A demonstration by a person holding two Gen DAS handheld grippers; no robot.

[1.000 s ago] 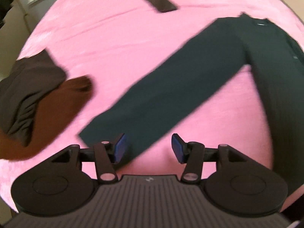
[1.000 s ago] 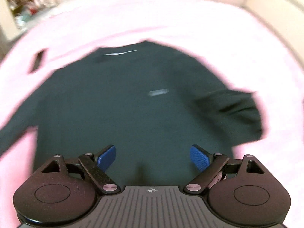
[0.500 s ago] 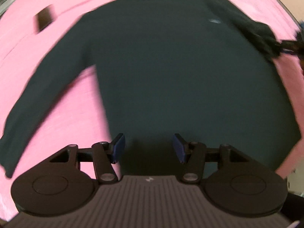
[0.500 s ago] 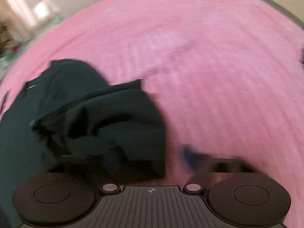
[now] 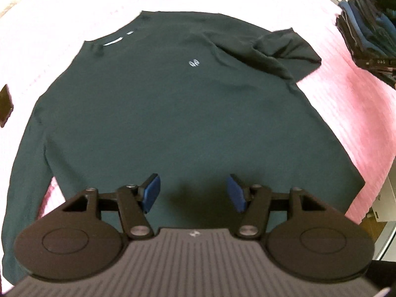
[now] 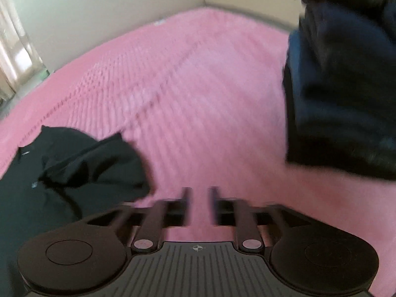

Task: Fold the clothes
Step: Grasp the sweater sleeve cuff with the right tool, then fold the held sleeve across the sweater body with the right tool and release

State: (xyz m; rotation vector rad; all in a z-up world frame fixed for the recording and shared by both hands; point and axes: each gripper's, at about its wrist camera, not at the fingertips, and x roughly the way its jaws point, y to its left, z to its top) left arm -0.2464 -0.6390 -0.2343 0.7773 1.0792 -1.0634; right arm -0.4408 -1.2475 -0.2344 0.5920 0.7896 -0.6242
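Dark green long-sleeved top (image 5: pixel 173 113): spread flat across the frame centre on a pink bedspread (image 5: pixel 346 104), one sleeve (image 5: pixel 279 52) bunched at upper right, presumably awaiting folding. Left gripper (image 5: pixel 193 194): poised over the hem, jaws parted, nothing held. Right gripper (image 6: pixel 199 205): blurred over bare bedspread, jaws narrowly apart, empty. Stacked garments (image 5: pixel 368 27): upper right, seemingly finished.

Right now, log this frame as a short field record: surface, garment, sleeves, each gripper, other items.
surface: pink bedspread
garment: dark green long-sleeved top, spread flat, logo side up
sleeves: one folded in over the shoulder; the other lies straight along the side
left gripper: open, above the hem, holding nothing
right gripper: blurred, fingers close together with a gap, empty, over bare bedspread
other items: stack of folded clothes; dark flat object
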